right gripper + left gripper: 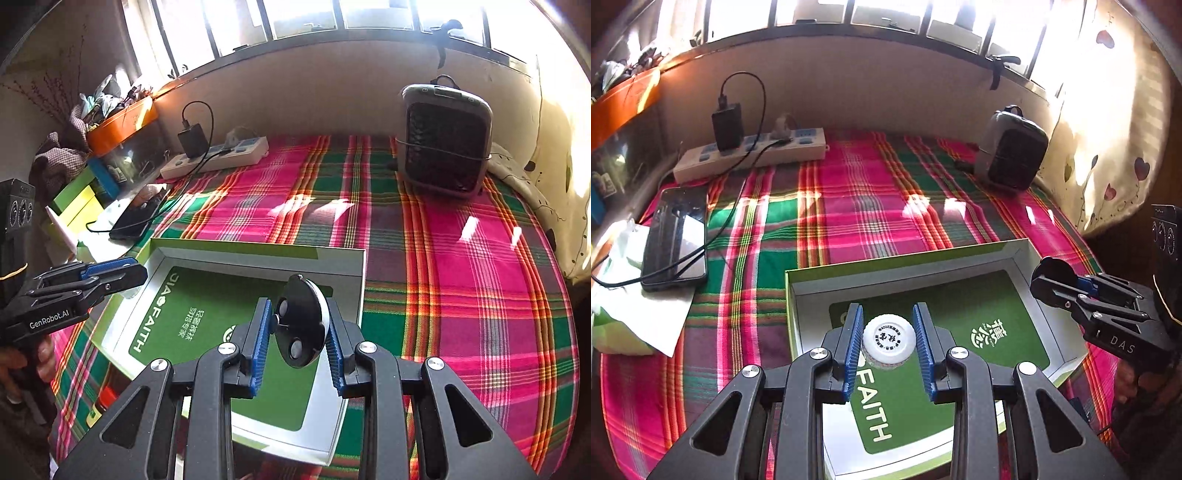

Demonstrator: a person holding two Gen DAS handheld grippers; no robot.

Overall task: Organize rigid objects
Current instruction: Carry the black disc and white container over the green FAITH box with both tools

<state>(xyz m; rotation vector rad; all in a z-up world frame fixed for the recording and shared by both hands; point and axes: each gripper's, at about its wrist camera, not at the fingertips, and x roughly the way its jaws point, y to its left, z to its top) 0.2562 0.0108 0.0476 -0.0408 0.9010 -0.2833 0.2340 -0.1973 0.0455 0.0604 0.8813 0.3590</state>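
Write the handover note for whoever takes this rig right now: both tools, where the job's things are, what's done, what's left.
Left tool: shut on a white bottle cap, printed top facing the camera, held above the open green box.
Right tool: shut on a black disc with a silvery rim, held on edge above the same box.
Box: lies open on the plaid cloth; no loose items visible inside, only its printed green liner, though the tools hide part of it.
Done: both items picked up and brought over the box.
Left: probably lower and release each inside.
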